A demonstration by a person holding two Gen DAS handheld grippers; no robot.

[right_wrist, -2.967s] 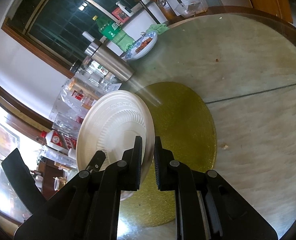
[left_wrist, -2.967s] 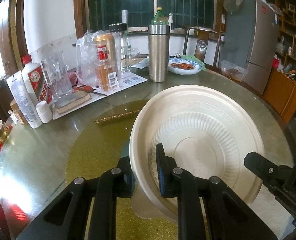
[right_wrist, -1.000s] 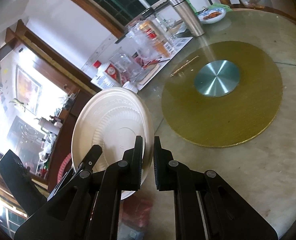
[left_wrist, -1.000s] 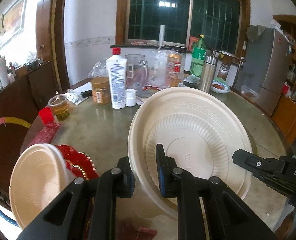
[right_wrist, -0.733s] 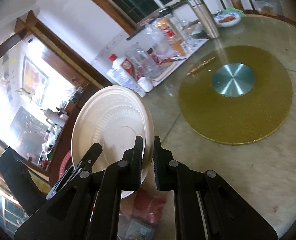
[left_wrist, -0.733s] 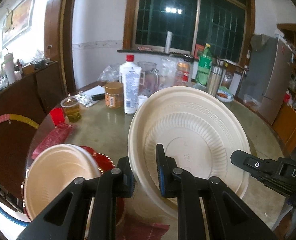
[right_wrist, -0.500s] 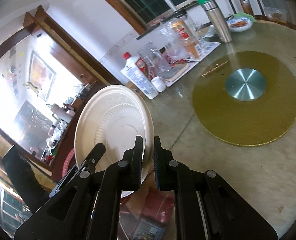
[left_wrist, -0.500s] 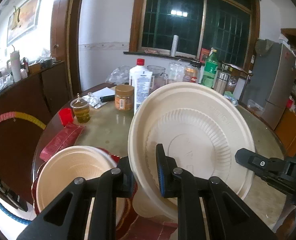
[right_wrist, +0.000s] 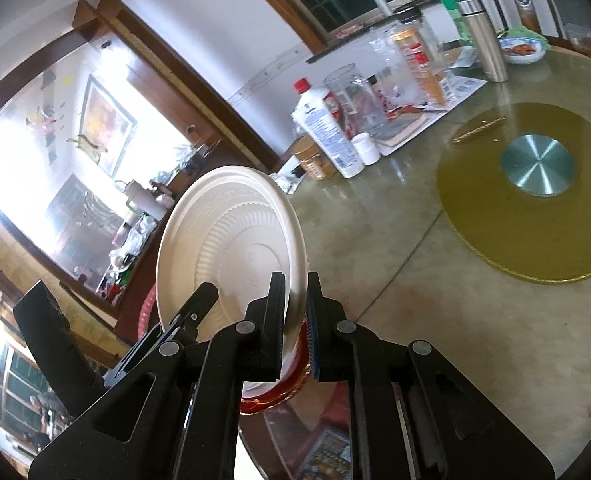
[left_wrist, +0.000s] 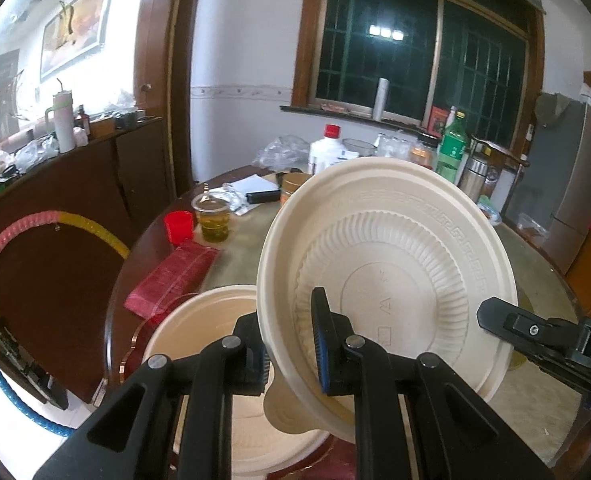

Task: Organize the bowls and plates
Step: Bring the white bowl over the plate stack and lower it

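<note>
Holding: left gripper [left_wrist: 291, 354] and right gripper [right_wrist: 296, 322], each clamped tight on the plate [left_wrist: 387, 280] rim.
Plate: cream, round, ribbed well, key-pattern border; tilted on edge above a cream bowl [left_wrist: 215, 360] on a red dish [right_wrist: 291, 384], near left.
Writing: embossed marks in plate centre, unreadable.
Surface: round glass-topped table [right_wrist: 435, 320], gold turntable [right_wrist: 535, 200] far right.
Room: dark barred window [left_wrist: 415, 48].

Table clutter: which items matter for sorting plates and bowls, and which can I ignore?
Matters:
- cream ribbed disposable plate, clamped by left gripper and right gripper
- cream plate stack on the red dish below

Ignore:
- red plastic cup
- clear cup of yellow liquid
- green bottle
- steel flask
- gold turntable
</note>
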